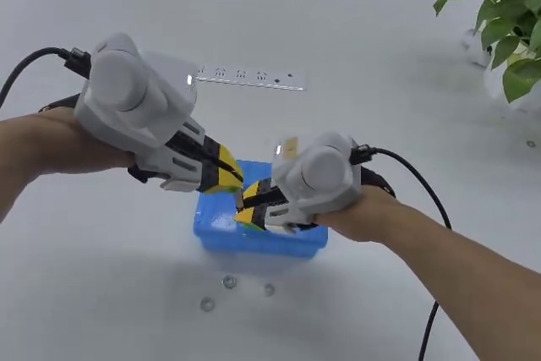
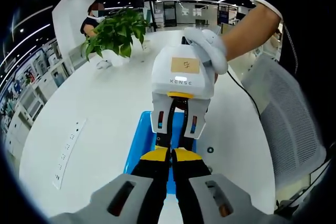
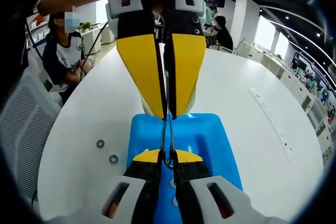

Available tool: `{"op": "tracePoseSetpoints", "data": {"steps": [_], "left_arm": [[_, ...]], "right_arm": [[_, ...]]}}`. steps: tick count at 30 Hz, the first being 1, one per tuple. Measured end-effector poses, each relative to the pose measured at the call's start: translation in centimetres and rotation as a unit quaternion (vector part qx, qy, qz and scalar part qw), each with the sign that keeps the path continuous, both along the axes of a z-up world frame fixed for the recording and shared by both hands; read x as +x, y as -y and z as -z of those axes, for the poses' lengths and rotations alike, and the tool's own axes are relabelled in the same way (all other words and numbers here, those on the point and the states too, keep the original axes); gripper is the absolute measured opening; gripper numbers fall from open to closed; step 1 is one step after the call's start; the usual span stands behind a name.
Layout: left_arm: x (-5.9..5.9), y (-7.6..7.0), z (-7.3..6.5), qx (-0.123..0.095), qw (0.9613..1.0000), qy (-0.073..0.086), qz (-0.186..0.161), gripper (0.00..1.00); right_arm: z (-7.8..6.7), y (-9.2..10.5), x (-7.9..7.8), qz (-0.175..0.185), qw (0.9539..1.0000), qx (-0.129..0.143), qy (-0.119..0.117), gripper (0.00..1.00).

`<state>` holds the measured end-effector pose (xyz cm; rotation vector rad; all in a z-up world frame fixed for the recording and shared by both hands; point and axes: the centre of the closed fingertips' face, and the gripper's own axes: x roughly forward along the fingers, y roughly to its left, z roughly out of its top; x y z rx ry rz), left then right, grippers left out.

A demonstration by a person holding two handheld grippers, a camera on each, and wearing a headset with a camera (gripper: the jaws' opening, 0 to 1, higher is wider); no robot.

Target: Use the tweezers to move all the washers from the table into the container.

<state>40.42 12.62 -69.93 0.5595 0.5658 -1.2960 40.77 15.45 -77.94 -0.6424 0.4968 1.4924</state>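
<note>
The blue container (image 1: 254,238) sits on the white table, and both grippers meet tip to tip above it. My left gripper (image 1: 230,177) comes in from the left and my right gripper (image 1: 245,209) from the right. In the right gripper view, thin metal tweezers (image 3: 168,135) run from the left gripper (image 3: 167,111) down into my right gripper (image 3: 167,157) over the container (image 3: 210,140). Both pairs of jaws are shut on the tweezers. Three washers (image 1: 228,281) lie on the table in front of the container. Two of these washers (image 3: 113,158) lie beside its wall.
A white power strip (image 1: 249,79) lies behind the container. A potted plant (image 1: 499,14) stands at the far right corner. A mesh chair (image 2: 289,119) is at the table's edge, and a person (image 3: 65,51) sits beyond it. Cables trail from both grippers.
</note>
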Motion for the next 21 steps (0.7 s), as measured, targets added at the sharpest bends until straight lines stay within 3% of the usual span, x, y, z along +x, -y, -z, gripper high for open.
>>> {"op": "tracePoseSetpoints", "data": {"steps": [21], "left_arm": [[0.3, -0.6, 1.1, 0.011, 0.9999, -0.003, -0.004, 0.06]], "right_arm": [[1.1, -0.6, 0.2, -0.008, 0.9999, -0.005, -0.006, 0.1]]}}
